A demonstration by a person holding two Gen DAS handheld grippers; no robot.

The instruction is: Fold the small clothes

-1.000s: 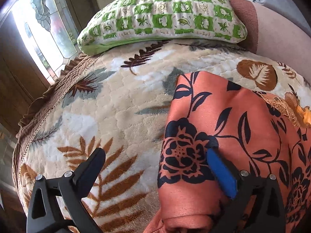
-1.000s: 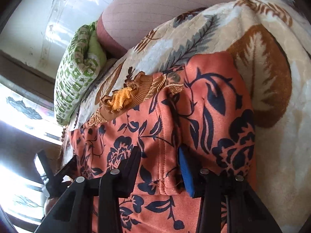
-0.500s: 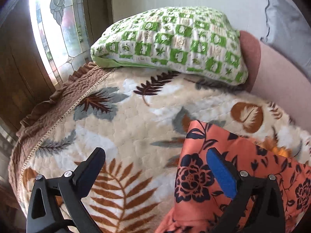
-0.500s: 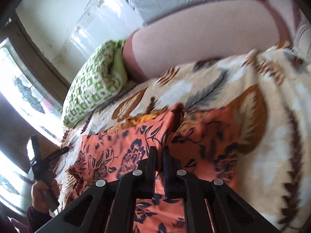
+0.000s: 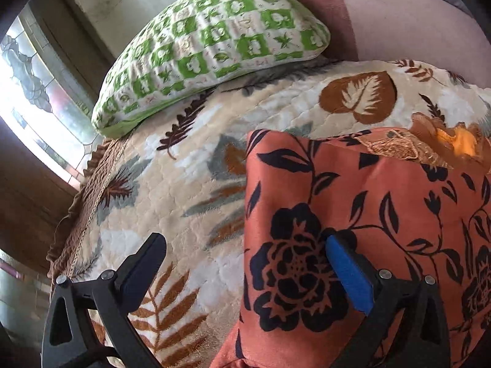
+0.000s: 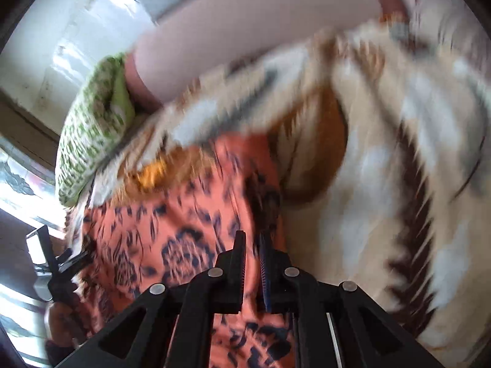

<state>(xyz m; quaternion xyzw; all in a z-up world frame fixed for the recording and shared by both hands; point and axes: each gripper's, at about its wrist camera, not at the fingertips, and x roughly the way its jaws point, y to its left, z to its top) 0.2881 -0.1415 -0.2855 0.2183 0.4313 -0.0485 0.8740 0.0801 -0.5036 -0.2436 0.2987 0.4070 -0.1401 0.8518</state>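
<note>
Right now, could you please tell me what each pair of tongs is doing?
Left tongs: open, holding nothing, straddling the orange floral garment's edge.
Right tongs: shut on the garment.

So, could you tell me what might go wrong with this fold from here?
1. The right gripper is shut on the orange floral garment near its edge; a thin pinch might slip mid-pull.
2. The left gripper is open, one finger resting on the cloth, so the layers could shift unevenly.
3. The plush leaf blanket may drag the fabric and wrinkle it.
</note>
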